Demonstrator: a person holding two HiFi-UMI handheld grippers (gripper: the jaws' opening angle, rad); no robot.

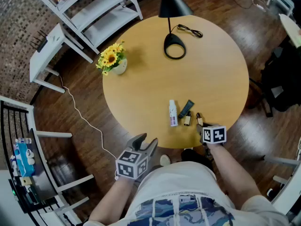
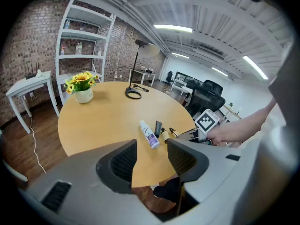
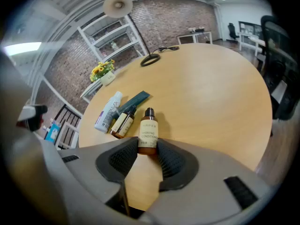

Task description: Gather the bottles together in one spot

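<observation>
Near the front edge of the round wooden table (image 1: 207, 74) lie a white bottle (image 1: 173, 113), a dark tube (image 1: 186, 108) and a small amber bottle (image 1: 187, 119), close together. A second amber bottle (image 3: 148, 132) lies just to their right, cap pointing away from me. My right gripper (image 3: 147, 147) is shut on its base, both pads against its sides. In the head view this gripper (image 1: 202, 127) sits at the table's edge. My left gripper (image 1: 146, 142) hangs below the edge, off the table, open with nothing between its fingers (image 2: 123, 161).
A vase of yellow flowers (image 1: 114, 60) stands at the table's left rim. A black lamp base (image 1: 174, 46) with its cable sits at the far side. White shelves (image 1: 101, 8) and a white side table (image 1: 44, 55) stand beyond on the left.
</observation>
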